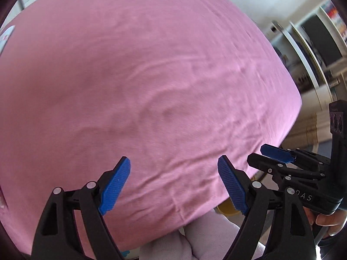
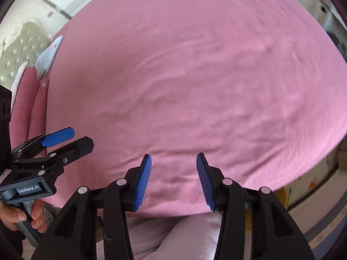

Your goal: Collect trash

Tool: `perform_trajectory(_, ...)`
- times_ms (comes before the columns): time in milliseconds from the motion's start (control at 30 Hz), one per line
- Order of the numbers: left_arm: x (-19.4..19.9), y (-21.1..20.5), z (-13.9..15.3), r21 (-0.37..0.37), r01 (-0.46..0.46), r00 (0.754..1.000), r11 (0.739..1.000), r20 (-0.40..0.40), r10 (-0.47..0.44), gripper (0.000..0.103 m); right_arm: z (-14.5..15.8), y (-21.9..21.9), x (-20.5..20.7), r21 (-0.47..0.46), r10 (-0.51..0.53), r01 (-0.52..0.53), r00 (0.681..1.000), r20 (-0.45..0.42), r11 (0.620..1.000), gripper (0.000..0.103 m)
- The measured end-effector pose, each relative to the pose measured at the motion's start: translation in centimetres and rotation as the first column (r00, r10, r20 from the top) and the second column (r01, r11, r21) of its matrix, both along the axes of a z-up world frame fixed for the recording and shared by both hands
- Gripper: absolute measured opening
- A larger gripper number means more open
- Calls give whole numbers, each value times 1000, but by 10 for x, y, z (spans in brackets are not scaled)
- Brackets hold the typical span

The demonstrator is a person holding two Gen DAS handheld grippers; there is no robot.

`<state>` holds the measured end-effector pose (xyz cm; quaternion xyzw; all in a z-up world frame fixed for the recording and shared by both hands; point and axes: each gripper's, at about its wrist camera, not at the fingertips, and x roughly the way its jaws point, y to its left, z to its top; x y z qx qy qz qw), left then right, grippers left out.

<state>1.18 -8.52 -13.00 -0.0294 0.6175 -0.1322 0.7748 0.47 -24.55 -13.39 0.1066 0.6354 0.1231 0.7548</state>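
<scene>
Over a bed covered by one wrinkled pink sheet [image 1: 151,75] hang two claws, both pointing steeply down at the fabric. Seen from its own camera, the left claw [image 1: 173,186] has its two blue pads [image 1: 115,188] spread wide with nothing between them but sheet far below. The right claw [image 2: 173,182] holds its two blue pads [image 2: 143,182] a moderate way apart, likewise gripping nothing. Each claw also shows at the edge of the other's view, with a hand [image 2: 21,216] around the left one's handle. No piece of trash can be made out on the sheet under or beside either claw; both views are blurred. Two pink pillows [image 2: 32,99] and one pale patterned pillow [image 2: 48,57] lie at the left edge of the bed, well apart from the claws. One yellow round object [image 2: 284,197] sits on the floor past the near bed edge.
</scene>
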Motion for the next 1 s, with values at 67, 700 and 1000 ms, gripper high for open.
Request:
perform_trajectory(67, 4, 15, 7, 8, -39, 999, 999, 21, 39, 82, 5, 14, 10, -7, 39, -39, 999, 19, 999, 43)
perform_trajectory(700, -9, 88, 109, 36, -407, 875, 913, 302, 378, 99, 94, 62, 59, -131, 243, -213, 929, 281, 968, 87)
perform_trajectory(1000, -8, 87, 119, 5, -445, 853, 896, 307, 422, 99, 101, 63, 67, -133, 257, -227, 919, 300, 965, 87)
